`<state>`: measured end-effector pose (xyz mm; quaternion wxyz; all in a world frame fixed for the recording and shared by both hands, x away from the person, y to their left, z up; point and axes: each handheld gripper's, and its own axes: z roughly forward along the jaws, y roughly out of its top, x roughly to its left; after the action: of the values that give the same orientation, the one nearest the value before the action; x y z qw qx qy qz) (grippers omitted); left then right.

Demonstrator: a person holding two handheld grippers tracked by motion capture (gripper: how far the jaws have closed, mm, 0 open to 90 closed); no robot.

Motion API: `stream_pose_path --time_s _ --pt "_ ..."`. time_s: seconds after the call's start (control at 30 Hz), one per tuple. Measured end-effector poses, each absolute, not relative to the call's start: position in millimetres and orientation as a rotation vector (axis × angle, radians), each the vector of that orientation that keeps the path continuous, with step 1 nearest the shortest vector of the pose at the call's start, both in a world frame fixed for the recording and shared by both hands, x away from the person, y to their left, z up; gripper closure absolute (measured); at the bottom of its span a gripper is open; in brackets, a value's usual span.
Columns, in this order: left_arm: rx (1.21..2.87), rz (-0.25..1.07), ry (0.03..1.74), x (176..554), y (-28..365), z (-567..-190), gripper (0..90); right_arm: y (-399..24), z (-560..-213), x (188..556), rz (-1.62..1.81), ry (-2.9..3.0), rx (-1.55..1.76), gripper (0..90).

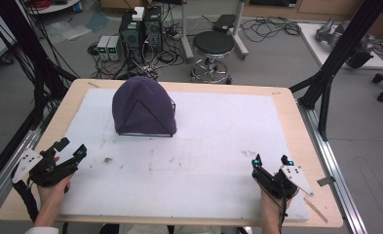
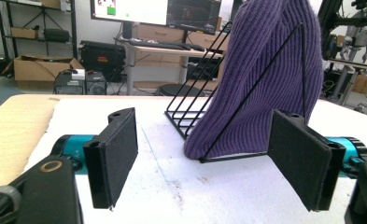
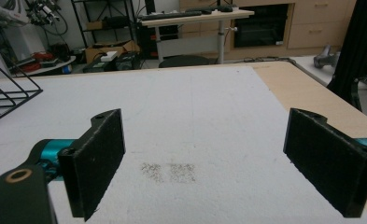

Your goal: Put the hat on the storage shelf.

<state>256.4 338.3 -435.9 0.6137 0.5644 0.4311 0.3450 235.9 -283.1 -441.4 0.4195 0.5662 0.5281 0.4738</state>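
Ideally, with both the left hand-held gripper [image 1: 72, 152] and the right hand-held gripper [image 1: 272, 161] spread and empty, approach the purple beanie [image 1: 143, 105] draped over the wire rack [image 1: 172, 134] toward the desk's [image 1: 286, 105] far side, pinching its knit edge before lifting.

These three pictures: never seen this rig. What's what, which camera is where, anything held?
No robot here: a person holds a hand-held two-jaw claw in each hand at a table topped with a white sheet. The high view looks down from above the person's side: left claw at the left, right claw at the right. The other two pictures come from cameras riding on each claw, looking out between its own black jaws. On the sheet stands a black wire rack with a purple knit beanie draped over it. Both claws are open and hold nothing; the left one faces the beanie.
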Motion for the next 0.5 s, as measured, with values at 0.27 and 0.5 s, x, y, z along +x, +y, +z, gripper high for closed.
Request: stream_pose_path --time_s 0.27,0.5 --pt "1.309 0.794 0.991 256.8 337.7 -436.2 25.2 -283.6 -441.6 235.7 1.19 1.328 1.421 12.0" --pt "1.323 0.786 0.985 258.8 335.1 -437.1 25.3 -283.3 -442.3 236.4 1.191 1.34 1.425 12.0"
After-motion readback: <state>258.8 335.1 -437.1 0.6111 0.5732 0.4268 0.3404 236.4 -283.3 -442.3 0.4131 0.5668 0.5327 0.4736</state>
